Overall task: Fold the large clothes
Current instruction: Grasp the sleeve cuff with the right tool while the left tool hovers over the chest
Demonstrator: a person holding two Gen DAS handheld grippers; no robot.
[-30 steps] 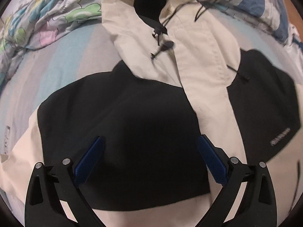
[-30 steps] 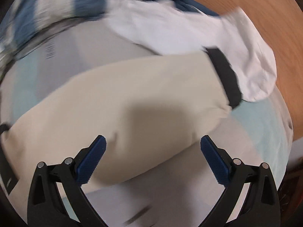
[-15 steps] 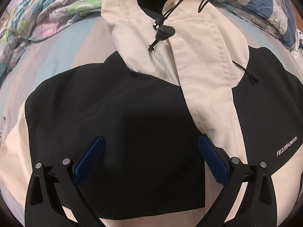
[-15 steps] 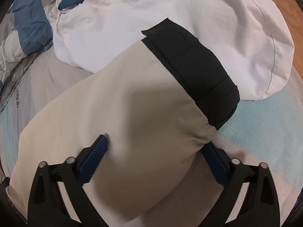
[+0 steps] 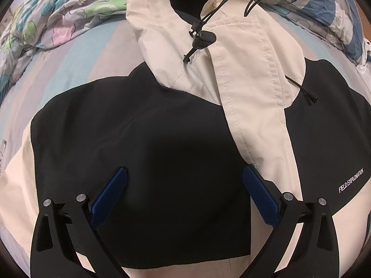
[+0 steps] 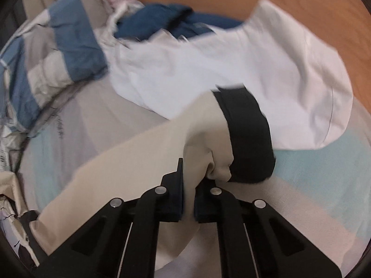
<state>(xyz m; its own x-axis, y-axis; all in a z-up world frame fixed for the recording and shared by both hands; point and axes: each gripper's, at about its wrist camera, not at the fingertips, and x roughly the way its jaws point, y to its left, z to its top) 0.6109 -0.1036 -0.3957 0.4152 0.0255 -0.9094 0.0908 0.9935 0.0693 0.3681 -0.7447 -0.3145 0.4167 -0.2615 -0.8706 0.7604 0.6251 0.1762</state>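
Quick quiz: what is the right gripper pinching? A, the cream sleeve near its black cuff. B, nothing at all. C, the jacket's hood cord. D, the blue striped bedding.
A: the right gripper is closing on a bunched fold of the cream sleeve, just short of the black cuff.

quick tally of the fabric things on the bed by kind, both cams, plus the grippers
jacket, cream and black, sleeve pinched in the closing right gripper: 1
floral quilt: 1
blue and grey patterned bedding: 1
white pillowcase: 1
striped bedsheet: 1
grippers, counting the left gripper with jaws apart: 2
total: 7
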